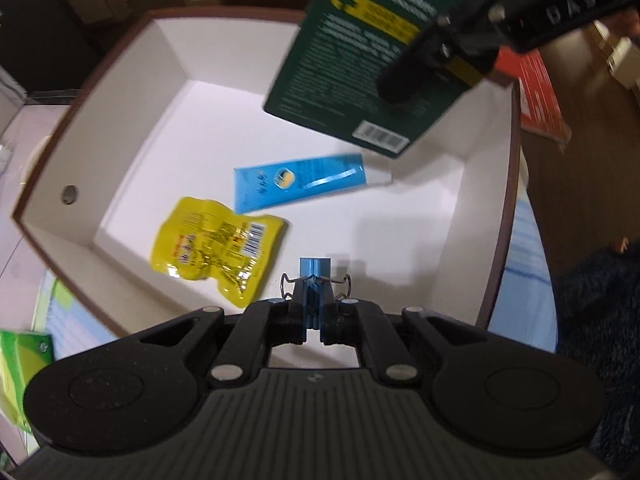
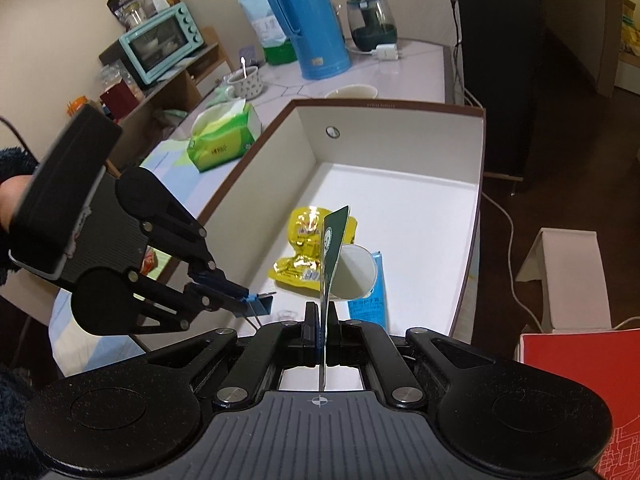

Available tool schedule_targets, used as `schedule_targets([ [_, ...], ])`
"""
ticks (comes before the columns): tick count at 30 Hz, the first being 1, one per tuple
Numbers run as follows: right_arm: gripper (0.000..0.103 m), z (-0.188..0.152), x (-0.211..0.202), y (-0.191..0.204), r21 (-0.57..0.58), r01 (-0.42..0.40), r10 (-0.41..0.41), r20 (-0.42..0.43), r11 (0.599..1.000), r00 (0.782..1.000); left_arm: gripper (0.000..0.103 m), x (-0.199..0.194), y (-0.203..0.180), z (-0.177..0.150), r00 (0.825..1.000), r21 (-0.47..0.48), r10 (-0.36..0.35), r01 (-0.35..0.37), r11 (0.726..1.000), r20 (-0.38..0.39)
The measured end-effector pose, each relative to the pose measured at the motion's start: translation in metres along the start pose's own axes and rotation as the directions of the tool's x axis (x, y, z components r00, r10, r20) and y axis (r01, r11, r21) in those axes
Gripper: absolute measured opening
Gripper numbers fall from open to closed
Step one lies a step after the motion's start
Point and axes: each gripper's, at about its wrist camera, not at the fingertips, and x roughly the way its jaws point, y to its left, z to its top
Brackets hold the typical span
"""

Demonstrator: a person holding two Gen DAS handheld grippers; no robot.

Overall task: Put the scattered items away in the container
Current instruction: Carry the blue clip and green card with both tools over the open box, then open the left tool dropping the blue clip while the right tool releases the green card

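A white box with a brown rim (image 1: 132,112) (image 2: 400,128) holds a yellow snack pouch (image 1: 212,244) (image 2: 304,232) and a blue tube (image 1: 296,182) (image 2: 370,304) with a white cap. My right gripper (image 2: 323,312) is shut on a dark green printed card (image 2: 334,236) (image 1: 352,52), which hangs edge-on over the box's near end. My left gripper (image 1: 315,284) (image 2: 256,304) is shut on a small blue clip with wire handles, low over the box floor beside the pouch.
On the counter left of the box are a green tissue pack (image 2: 224,136), a mug with a spoon (image 2: 246,82), a blue thermos (image 2: 308,24) and a mint toaster oven (image 2: 160,44). A red book (image 2: 580,380) lies to the right. A white carton (image 2: 564,276) stands on the dark floor.
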Motion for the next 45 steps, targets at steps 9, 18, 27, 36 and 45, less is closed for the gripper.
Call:
schedule_targets([
  [9, 0.0, -0.003, 0.005, -0.004, -0.005, -0.003, 0.002, -0.037, 1.0, 0.999, 0.028, 0.015, 0.0, -0.005, 0.999, 0.017, -0.021, 0.021, 1.0, -0.038],
  [18, 0.0, -0.008, 0.024, 0.012, -0.114, -0.001, -0.014, -0.127, 0.993, 0.992, 0.043, -0.004, 0.002, -0.011, 1.0, -0.026, -0.004, 0.004, 1.0, 0.001],
  [27, 0.0, -0.009, 0.038, 0.013, -0.058, -0.013, 0.004, -0.146, 0.998, 0.989, 0.046, -0.034, 0.007, -0.025, 0.998, -0.106, 0.035, -0.03, 0.994, 0.049],
  [36, 0.0, -0.016, 0.028, 0.012, -0.049, 0.072, -0.077, -0.122, 0.996, 0.99, 0.046, -0.053, 0.003, -0.04, 0.995, -0.175, 0.058, -0.042, 0.984, 0.085],
  [45, 0.0, -0.019, 0.003, 0.018, -0.025, 0.103, -0.104, -0.043, 0.994, 0.994, 0.048, -0.073, -0.006, -0.045, 0.986, -0.198, 0.103, -0.076, 0.977, 0.13],
])
